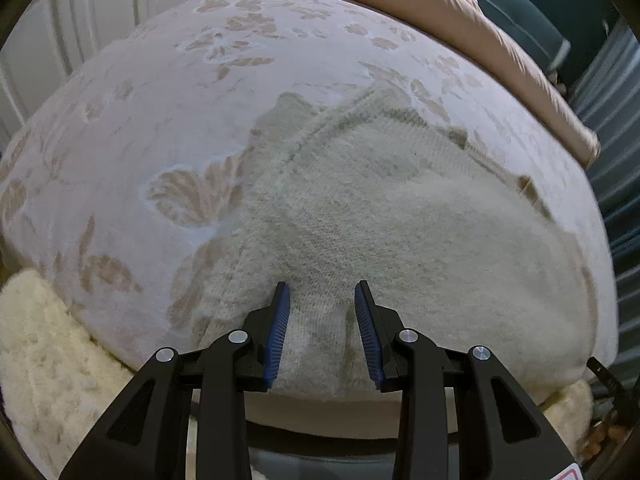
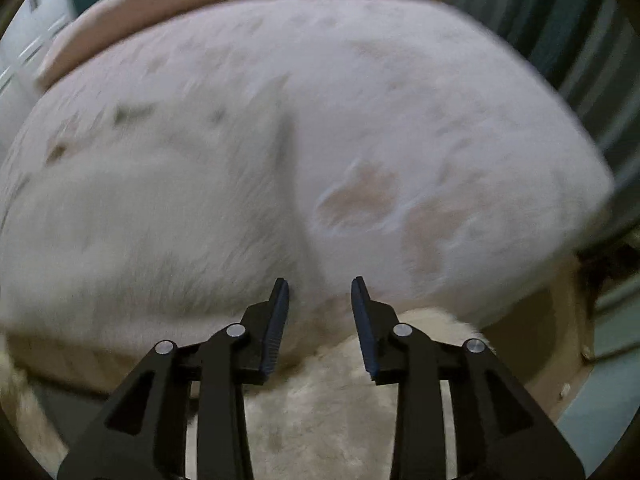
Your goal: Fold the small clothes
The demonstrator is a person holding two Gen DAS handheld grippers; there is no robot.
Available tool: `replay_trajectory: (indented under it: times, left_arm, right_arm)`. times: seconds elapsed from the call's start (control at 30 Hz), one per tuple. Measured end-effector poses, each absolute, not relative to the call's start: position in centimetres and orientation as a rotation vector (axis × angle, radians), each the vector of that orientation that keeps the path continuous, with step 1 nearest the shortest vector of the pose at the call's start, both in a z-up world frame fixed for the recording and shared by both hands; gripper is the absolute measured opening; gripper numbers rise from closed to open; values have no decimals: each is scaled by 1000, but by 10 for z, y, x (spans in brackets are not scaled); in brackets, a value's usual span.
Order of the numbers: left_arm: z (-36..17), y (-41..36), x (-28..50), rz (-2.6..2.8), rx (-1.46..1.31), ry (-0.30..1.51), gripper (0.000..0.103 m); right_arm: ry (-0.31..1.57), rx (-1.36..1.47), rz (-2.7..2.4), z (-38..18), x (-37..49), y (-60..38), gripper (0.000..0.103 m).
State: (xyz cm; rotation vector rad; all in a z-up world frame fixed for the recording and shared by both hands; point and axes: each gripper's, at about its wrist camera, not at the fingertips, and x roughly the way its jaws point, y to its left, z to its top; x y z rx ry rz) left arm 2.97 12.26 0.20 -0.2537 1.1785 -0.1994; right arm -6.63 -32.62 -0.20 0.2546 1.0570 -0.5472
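A cream knitted garment [image 1: 380, 224] lies spread on a bed with a pale floral cover [image 1: 160, 92]. Its ribbed edge runs across the far side. My left gripper [image 1: 322, 286] is open, its blue pads [image 1: 280, 332] just over the garment's near edge, holding nothing. In the blurred right wrist view the same garment [image 2: 140, 220] fills the left half, its right edge ending in a dark fold line. My right gripper [image 2: 320, 280] is open and empty, at that edge near the bed's front.
A pink-beige folded blanket [image 1: 500, 40] lies along the bed's far side. A fluffy cream rug [image 1: 44, 360] lies below the bed front, also in the right wrist view [image 2: 340, 400]. White panelled doors [image 1: 60, 20] stand at left, teal slatted panels [image 1: 612, 160] at right.
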Motion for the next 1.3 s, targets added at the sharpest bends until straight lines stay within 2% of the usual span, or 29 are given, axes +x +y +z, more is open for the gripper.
replay_trajectory:
  times: [0.1,0.27,0.3,0.33,0.43,0.57,0.7,0.83,0.9,0.97,1.0,1.03,1.13,1.3]
  left_arm:
    - [5,137,22,-187,-350,1163,34]
    - [24,152,10,-141,-378,1125,35]
    - [28,157,8,-131,-391,1113,38]
    - [32,162,7,-120,-403,1103,47]
    - [31,176,5,-93,-419,1096,52]
    - [10,184,9,-101,-479,1169,52]
    - [-19,182,17,-150,-621,1238,55]
    - [-30,180,24,-151,-673,1228,61]
    - [-27,179,27,-172,-677,1215,62]
    - [-23,177,31,-197,-665,1211,45]
    - [-18,175,33,-215,-653,1206,29]
    - [-13,174,35,-234,-641,1198,24]
    - [21,161,34,-308,-586,1130,19]
    - [107,85,28,-515,-393,967,17]
  right_arm:
    - [965,357,-441,24,-60,-301,33]
    - [1026,379,-102,17,-5,-207,33]
    - [1041,355,-70,13,5,-189,33]
    - [1060,330,-37,8,17,-172,33]
    - [1111,290,30,-11,45,-137,33]
    - [1190,257,27,-35,67,-117,35]
    - [1202,269,32,-35,69,-121,35]
    - [1195,288,46,-38,67,-123,36]
    - [1190,290,46,-38,66,-122,37]
    - [1184,298,42,-37,66,-120,38]
    - [1178,310,40,-36,65,-121,38]
    - [1170,330,37,-34,63,-123,38]
    - [1130,421,58,-23,51,-134,48]
    - [1057,523,21,-5,16,-172,48]
